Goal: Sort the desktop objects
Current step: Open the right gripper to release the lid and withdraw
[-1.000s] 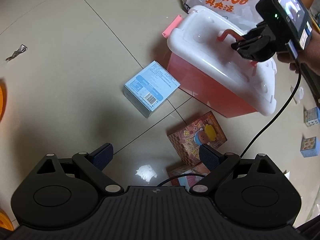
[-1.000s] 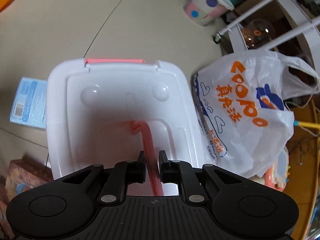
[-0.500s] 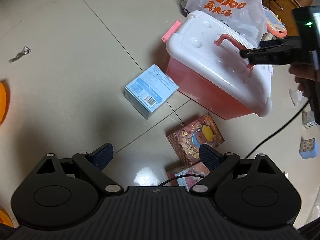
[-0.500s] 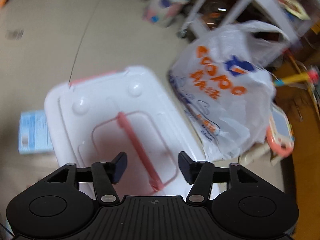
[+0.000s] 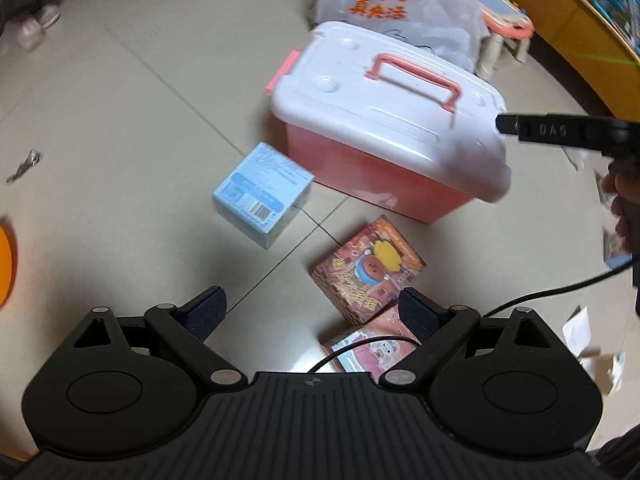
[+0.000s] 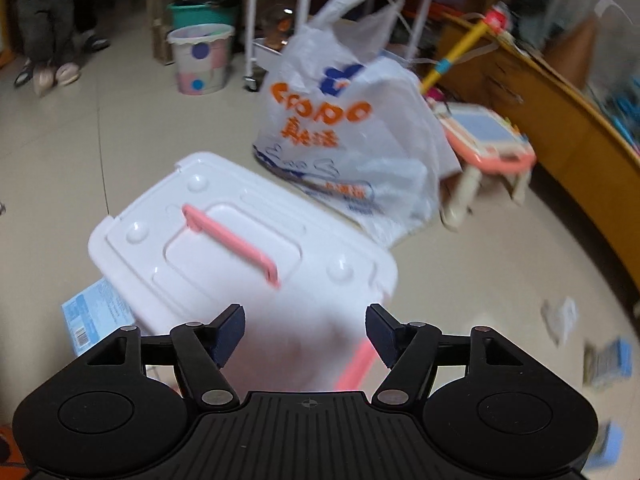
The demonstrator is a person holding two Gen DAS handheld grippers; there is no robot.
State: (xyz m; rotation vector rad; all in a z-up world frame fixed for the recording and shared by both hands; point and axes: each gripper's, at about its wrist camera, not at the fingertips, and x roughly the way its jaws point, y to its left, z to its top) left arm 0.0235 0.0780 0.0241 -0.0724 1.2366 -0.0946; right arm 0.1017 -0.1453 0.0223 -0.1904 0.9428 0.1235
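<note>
A pink storage box with a white lid (image 5: 384,120) and a pink handle (image 5: 414,76) stands on the tiled floor; it also shows in the right wrist view (image 6: 240,248). A light blue carton (image 5: 262,194) lies left of it. A brown cartoon box (image 5: 368,268) and a pink cartoon box (image 5: 368,352) lie in front of it. My left gripper (image 5: 312,312) is open and empty above these boxes. My right gripper (image 6: 306,332) is open and empty, just off the box's near end.
A white shopping bag with orange letters (image 6: 344,132) stands behind the box. A pink toy table (image 6: 484,136), a wooden cabinet (image 6: 560,112), a dotted bin (image 6: 200,60) and a metal rack (image 6: 312,8) stand further off. Small boxes (image 6: 608,360) lie at right.
My right gripper let go of the pink handle, opened and drew back from the box. The box now stands level on the floor. The left gripper stayed open.
</note>
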